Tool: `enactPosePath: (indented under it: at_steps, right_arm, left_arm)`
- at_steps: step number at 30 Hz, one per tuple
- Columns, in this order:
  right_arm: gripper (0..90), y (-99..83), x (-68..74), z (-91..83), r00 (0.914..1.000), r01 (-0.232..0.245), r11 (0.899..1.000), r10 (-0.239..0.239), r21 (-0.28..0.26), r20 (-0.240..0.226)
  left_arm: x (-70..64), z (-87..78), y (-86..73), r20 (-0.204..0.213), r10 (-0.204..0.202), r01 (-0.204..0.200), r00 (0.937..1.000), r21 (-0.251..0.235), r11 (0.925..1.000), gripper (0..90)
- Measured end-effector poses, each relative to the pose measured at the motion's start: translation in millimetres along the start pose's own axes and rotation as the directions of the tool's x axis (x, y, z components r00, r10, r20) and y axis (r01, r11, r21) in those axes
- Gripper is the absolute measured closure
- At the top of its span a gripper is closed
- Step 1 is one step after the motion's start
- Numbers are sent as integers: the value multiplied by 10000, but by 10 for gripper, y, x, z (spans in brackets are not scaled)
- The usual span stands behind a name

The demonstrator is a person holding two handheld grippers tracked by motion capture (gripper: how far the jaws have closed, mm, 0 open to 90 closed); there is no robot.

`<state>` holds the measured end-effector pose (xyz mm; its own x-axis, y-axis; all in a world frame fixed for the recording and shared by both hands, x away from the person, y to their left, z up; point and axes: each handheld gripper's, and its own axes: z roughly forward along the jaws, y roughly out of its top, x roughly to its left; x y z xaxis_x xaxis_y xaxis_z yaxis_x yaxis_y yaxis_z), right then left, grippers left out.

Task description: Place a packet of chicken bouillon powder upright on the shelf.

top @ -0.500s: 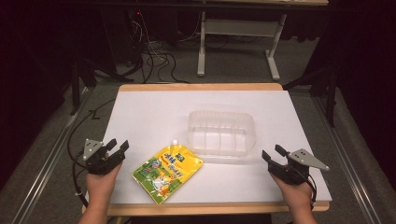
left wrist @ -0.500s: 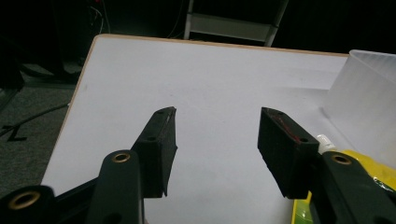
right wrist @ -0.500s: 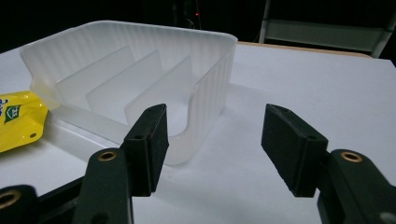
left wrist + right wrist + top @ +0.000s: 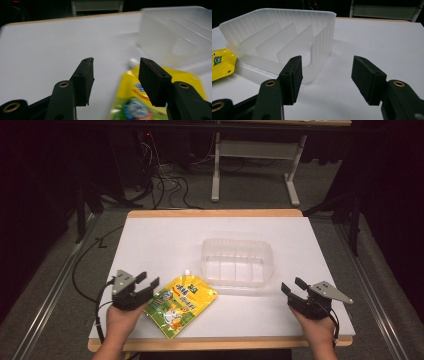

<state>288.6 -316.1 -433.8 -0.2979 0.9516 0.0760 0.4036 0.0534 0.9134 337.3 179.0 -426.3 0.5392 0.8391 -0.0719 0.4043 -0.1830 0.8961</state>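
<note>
A yellow spouted drink pouch (image 4: 180,305) lies flat on the white table (image 4: 165,240), near its front edge and left of centre, with its small white cap pointing toward the back. Just behind and to its right stands a clear plastic bin (image 4: 238,261) with ribbed walls and low dividers inside; it is empty. The pouch's upper corner lies close to the bin's front wall, though contact between them cannot be judged.

The left gripper (image 4: 148,283) sits just beside the pouch's left edge, its jaws spread wide and holding nothing. In the left gripper view the pouch (image 4: 160,100) lies partly beneath the right jaw, the cap just ahead. The right gripper (image 4: 293,286) rests near the table's front right, well apart from the pouch, jaws also spread and empty; in its own view the bin's near corner (image 4: 319,50) is just ahead of its left jaw.

The work looks barely begun: the pouch is not yet gripped or lifted, and if it belongs in the bin, everything remains to do. Nothing lies between pouch and bin. Beyond the table are a dark floor with cables (image 4: 165,185) and a white desk frame (image 4: 255,165).
</note>
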Motion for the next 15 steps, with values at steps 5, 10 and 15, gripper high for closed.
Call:
enactPosePath:
  at_steps: [5,10,15]
  right_arm:
    - [433,0,-16,-24,10000,-71,10000,71,-33,13]
    - [433,6,-35,-39,9998,-193,9997,193,-133,-18]
    - [434,3,-59,-47,9995,-317,9993,316,-174,-37]
  left_arm:
    - [-458,86,79,734,1223,-1254,9898,382,9914,446]
    - [-1048,300,77,1599,2997,-3241,9406,1589,9326,421]
    - [-1325,568,30,1547,4067,-4340,9004,2517,8650,417]
